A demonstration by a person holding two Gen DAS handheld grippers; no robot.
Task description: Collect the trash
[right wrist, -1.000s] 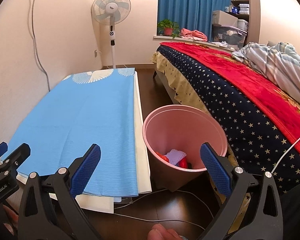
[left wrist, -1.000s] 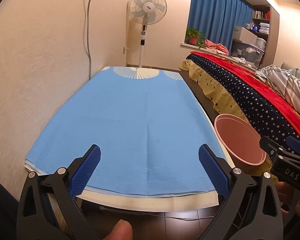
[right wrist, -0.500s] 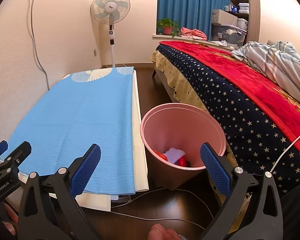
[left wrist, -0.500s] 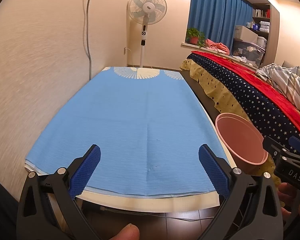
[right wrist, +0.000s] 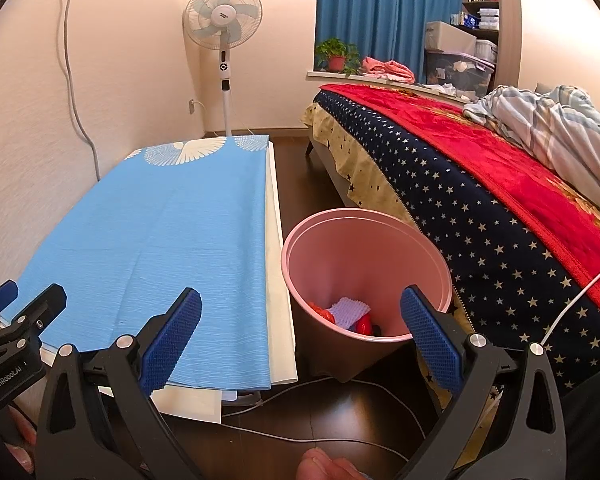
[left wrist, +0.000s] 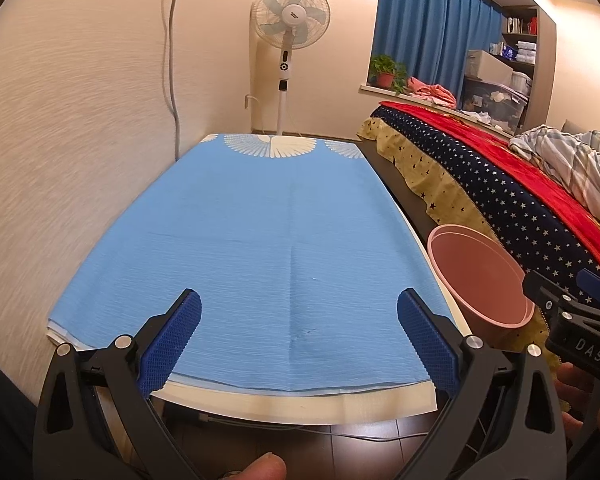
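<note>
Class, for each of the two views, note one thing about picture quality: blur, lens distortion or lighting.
Left wrist view: the textured wall at the left is streaked with motion blur, and fisheye distortion bows the light blue mat. Right wrist view: sharper overall; the round pink plastic bin is crisp, black vignette fills the corners, and warm light washes out the upper wall.

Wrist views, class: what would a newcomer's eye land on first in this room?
Probably the wide blue mat spread along the left wall, bare of litter. Next, the pink bin on the floor between mat and bed, with red and pale scraps at its bottom. Both grippers, left and right, are open and empty.
</note>
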